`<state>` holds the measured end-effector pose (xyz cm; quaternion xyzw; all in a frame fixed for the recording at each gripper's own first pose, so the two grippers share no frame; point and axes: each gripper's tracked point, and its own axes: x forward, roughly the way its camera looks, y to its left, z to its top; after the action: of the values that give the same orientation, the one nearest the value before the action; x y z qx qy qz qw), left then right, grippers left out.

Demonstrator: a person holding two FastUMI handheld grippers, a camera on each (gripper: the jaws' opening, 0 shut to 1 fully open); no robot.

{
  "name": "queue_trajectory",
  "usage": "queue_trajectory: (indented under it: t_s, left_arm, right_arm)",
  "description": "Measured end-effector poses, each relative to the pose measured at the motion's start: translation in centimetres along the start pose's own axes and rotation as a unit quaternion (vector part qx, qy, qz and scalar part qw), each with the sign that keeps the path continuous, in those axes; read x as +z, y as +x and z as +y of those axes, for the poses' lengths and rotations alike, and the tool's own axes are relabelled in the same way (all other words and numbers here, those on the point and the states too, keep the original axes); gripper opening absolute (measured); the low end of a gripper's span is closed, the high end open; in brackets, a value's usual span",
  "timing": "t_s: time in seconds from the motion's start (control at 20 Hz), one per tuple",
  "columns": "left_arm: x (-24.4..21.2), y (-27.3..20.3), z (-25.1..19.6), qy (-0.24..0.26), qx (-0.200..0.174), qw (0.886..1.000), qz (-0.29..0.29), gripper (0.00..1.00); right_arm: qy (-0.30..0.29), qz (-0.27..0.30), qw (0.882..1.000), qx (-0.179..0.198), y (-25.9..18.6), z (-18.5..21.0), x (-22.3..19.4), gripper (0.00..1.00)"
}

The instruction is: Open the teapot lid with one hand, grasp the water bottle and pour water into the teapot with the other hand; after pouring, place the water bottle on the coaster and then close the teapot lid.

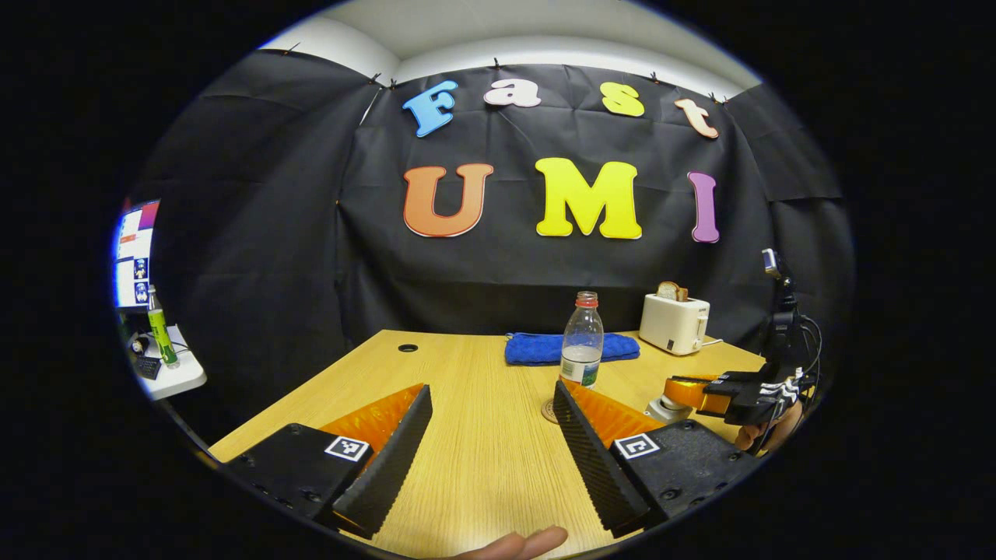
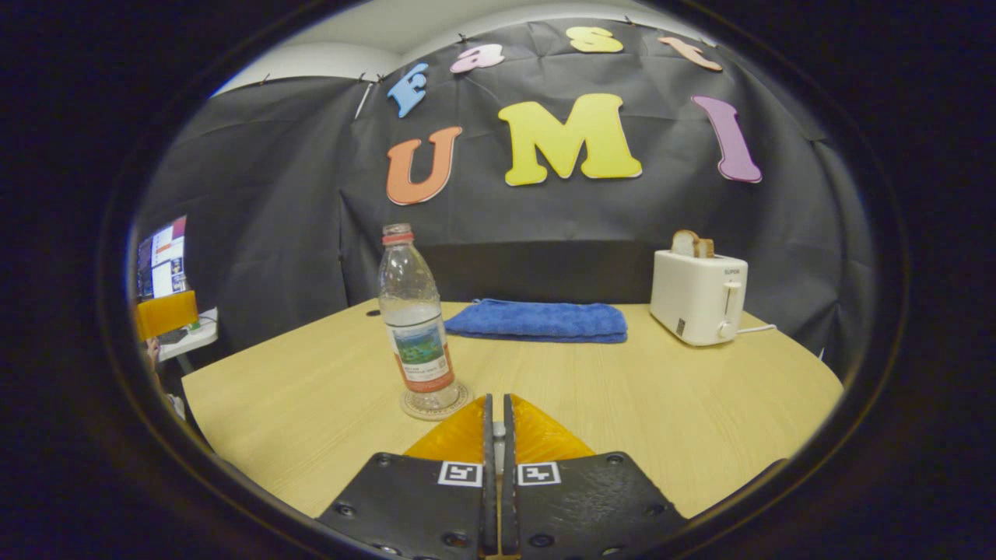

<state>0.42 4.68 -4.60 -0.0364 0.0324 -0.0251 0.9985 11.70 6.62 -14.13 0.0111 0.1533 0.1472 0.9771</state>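
Observation:
The clear water bottle (image 1: 582, 342) with a red cap stands upright on a round coaster (image 1: 549, 411) mid-table, partly filled. My left gripper (image 1: 492, 389) is open just in front of it, and nothing lies between its fingers. At the right, my right gripper (image 1: 674, 393) hovers over a small white piece of the teapot (image 1: 660, 406), with a hand (image 1: 766, 432) behind it. In the right gripper view the bottle (image 2: 416, 334) and coaster (image 2: 465, 398) sit ahead to the left. There my right gripper (image 2: 498, 416) is shut, with a pale sliver of the teapot lid (image 2: 498, 428) pinched between the fingers.
A folded blue towel (image 2: 541, 320) lies at the table's back. A white toaster (image 2: 698, 297) with bread stands back right. A cable hole (image 1: 408, 348) marks the far left of the table. Off the table to the left are a side table (image 1: 175, 377) with a green bottle (image 1: 161, 330) and a monitor (image 1: 134, 253).

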Motion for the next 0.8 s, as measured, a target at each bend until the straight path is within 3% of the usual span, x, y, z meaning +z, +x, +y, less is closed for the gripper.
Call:
queue_trajectory:
  t_s: [0.75,0.8]
  left_arm:
    - [-0.3,-0.2,-1.7,0.007,-0.026,1.000,0.006,0.98]
    - [-0.3,-0.2,-1.7,0.009,-0.025,1.000,0.006,0.98]
  right_arm:
    - [-0.007,-0.003,1.000,-0.002,-0.7,0.3,0.5,0.03]
    - [-0.011,-0.008,1.000,-0.002,-1.0,0.4,0.7,0.07]
